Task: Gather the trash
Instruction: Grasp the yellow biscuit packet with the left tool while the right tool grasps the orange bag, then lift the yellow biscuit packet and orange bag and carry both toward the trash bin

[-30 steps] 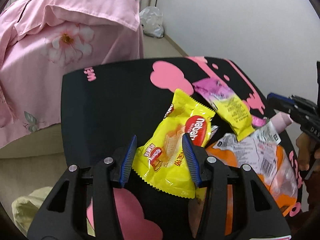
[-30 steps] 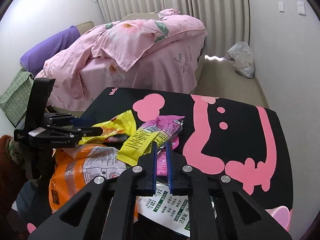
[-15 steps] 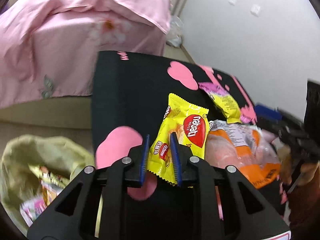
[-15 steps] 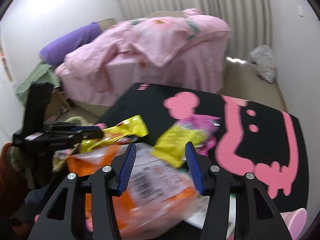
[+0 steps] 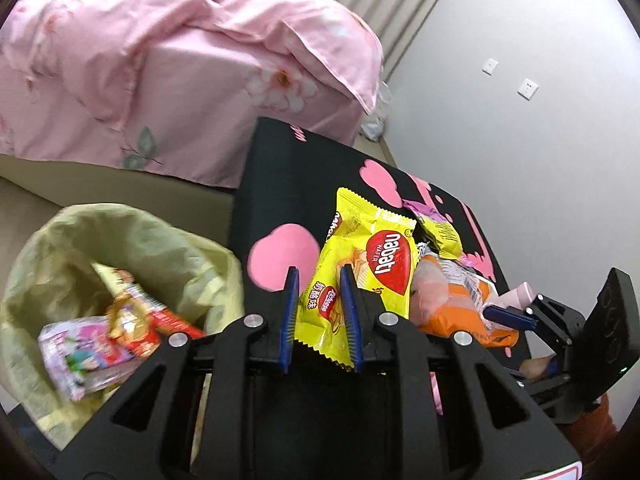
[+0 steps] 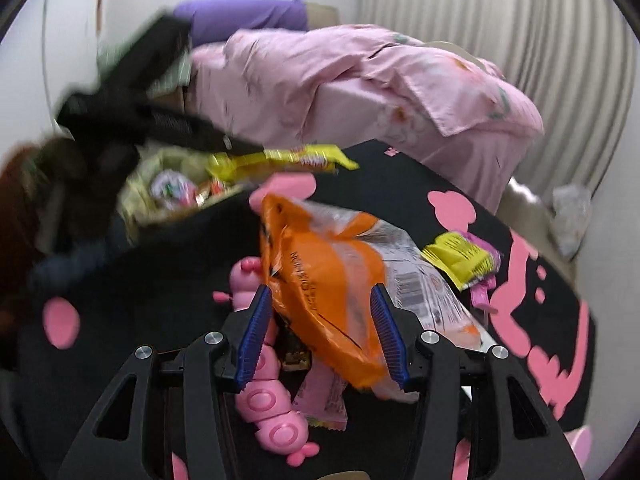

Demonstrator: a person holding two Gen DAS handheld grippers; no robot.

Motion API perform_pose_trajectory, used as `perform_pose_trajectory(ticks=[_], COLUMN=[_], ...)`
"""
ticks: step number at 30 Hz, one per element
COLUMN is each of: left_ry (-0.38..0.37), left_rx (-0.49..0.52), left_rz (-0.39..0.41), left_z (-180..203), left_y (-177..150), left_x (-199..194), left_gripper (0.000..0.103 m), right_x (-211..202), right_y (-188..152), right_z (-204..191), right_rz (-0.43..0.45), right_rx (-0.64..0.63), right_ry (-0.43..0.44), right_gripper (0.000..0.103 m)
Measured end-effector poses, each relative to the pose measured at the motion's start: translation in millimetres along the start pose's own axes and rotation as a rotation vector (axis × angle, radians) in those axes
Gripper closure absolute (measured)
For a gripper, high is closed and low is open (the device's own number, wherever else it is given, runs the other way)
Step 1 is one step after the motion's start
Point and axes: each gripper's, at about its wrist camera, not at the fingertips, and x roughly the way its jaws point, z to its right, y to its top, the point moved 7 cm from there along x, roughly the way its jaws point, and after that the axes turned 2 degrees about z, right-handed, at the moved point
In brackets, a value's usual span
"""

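- Now the bin bag (image 5: 120, 264), a pale yellow-green liner absent from the left wrist view a second ago, fills that view's lower left, just beside the black table (image 5: 288, 184); at least two wrappers lie inside it, a red one and a pale pink one.
- The orange bag (image 6: 320, 276), which lay flat on the table a second ago, stands lifted between the right gripper's (image 6: 324, 332) blue pads; the jaws, then pressed together and empty, are half wide and closed on it.
- The yellow wafer packet (image 5: 360, 268), earlier lying on the table between wide jaws, hangs pinched by its lower edge in the left gripper (image 5: 318, 316), whose jaws are narrow, near the table edge that faces the bag.
- Counted: one orange bag, one yellow wafer packet, one small yellow-and-purple wrapper (image 6: 466, 258) on the table beyond the orange bag, and one pink toy (image 6: 268, 400) on the table under the right gripper.
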Motion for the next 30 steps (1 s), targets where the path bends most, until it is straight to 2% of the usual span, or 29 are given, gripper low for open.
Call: perform_pose_trajectory(ticks=[3, 6, 7, 8, 10, 11, 18, 24, 28, 30], left_ry=[0.009, 0.012, 0.012, 0.012, 0.002, -0.005, -0.034, -0.025, -0.012, -0.006], left_rx=[-0.018, -0.019, -0.015, -0.014, -0.019, -0.023, -0.011, 0.018, 0.038, 0.045], left_rz=[0.017, 0.020, 0.022, 0.022, 0.017, 0.011, -0.008, 0.022, 0.060, 0.075], left_z=[-3, -3, -2, -2, 0, 0, 14, 23, 25, 25], left_y=[-6, -15, -19, -22, -28, -31, -50, -51, -43, -40], left_x=[-15, -26, -30, -32, -34, -34, -35, -48, -61, -68], left_gripper=[0.083, 0.083, 0.083, 0.083, 0.083, 0.083, 0.083, 0.083, 0.083, 0.083], right_x=[17, 14, 12, 8, -7, -15, -70, -90, -105, -111], right_y=[-7, -8, -8, -7, -3, 1, 5, -3, -6, -7], right_z=[5, 14, 16, 21, 31, 36, 65, 58, 59, 60], right_rz=[-0.076, -0.062, -0.060, -0.054, -0.016, 0.006, 0.131, 0.147, 0.174, 0.186], right_rx=[0.014, 0.048, 0.064, 0.092, 0.176, 0.219, 0.525, 0.516, 0.503, 0.506], right_ry=[-0.041, -0.090, -0.097, -0.097, -0.064, -0.043, 0.110, 0.078, -0.012, -0.024], right_gripper=[0.054, 0.055, 0.066, 0.072, 0.082, 0.084, 0.088, 0.088, 0.088, 0.088])
